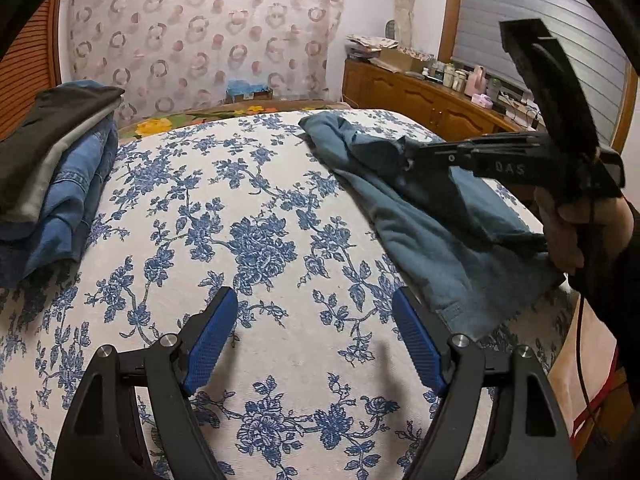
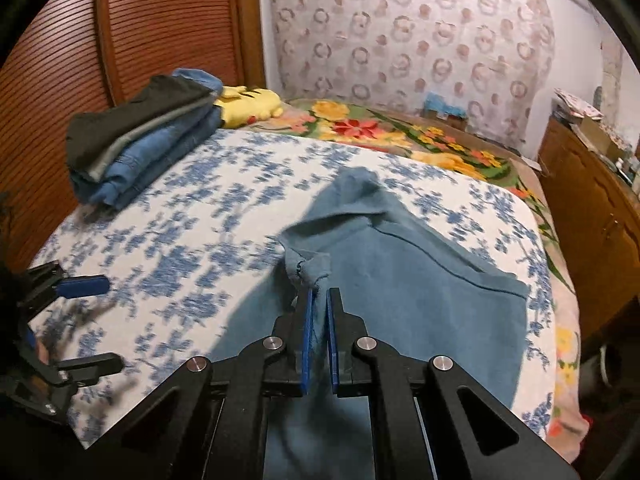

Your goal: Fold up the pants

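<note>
Teal-blue pants (image 2: 404, 280) lie crumpled on the right half of the bed; in the left wrist view the pants (image 1: 424, 248) stretch from mid-right toward the bed's edge. My right gripper (image 2: 319, 294) is shut on a bunched edge of the pants, with cloth pinched between its blue pads and lifted off the sheet. From the left wrist view the right gripper (image 1: 404, 156) reaches in from the right, held by a hand (image 1: 576, 228). My left gripper (image 1: 314, 300) hangs open over bare sheet, left of the pants, holding nothing; it also shows as the left gripper (image 2: 96, 320) at the right wrist view's left edge.
A white bedspread with blue flowers (image 1: 256, 240) covers the bed. A stack of folded clothes (image 1: 60, 184) sits at the far left, with a yellow plush (image 2: 248, 104) behind it. A wooden sideboard (image 1: 424, 96) with bottles runs along the right wall. A louvred wooden door (image 2: 120, 32) stands at left.
</note>
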Demonstrator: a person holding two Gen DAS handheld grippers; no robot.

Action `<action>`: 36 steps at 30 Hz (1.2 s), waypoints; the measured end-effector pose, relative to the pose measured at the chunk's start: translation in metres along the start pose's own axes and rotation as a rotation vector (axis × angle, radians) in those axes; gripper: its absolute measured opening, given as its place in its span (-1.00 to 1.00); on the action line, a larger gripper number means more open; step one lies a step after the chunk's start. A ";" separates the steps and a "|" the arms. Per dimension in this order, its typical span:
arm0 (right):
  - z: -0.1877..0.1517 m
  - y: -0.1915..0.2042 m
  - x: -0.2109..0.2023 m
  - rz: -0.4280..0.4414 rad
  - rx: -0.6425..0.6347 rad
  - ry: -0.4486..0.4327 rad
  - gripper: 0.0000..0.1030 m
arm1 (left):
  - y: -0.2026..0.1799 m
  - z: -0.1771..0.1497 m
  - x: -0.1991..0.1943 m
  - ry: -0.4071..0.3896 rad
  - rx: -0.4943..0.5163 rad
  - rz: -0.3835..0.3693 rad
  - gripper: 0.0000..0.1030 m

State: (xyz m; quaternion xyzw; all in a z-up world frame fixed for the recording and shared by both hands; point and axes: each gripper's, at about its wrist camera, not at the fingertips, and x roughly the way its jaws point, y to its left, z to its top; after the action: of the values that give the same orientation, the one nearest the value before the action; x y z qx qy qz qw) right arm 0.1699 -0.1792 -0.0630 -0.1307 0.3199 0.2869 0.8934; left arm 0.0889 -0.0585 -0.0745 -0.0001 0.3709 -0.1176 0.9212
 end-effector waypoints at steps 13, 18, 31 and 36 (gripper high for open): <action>0.008 -0.047 0.006 -0.103 0.095 0.034 -0.89 | -0.008 -0.002 0.001 0.006 0.016 -0.007 0.56; 0.006 -0.061 0.021 -0.079 0.158 0.084 -0.88 | -0.008 -0.003 0.000 0.006 0.018 -0.008 0.56; 0.005 -0.062 0.034 -0.087 0.097 0.121 -0.22 | -0.008 -0.003 0.000 0.009 0.019 -0.009 0.56; 0.007 -0.058 0.037 -0.129 0.059 0.122 -0.29 | -0.008 -0.003 0.000 0.009 0.020 -0.006 0.56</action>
State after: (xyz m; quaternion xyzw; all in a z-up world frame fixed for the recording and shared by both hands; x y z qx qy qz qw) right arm 0.2312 -0.2068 -0.0788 -0.1417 0.3730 0.2109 0.8924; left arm 0.0853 -0.0665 -0.0760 0.0083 0.3738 -0.1241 0.9192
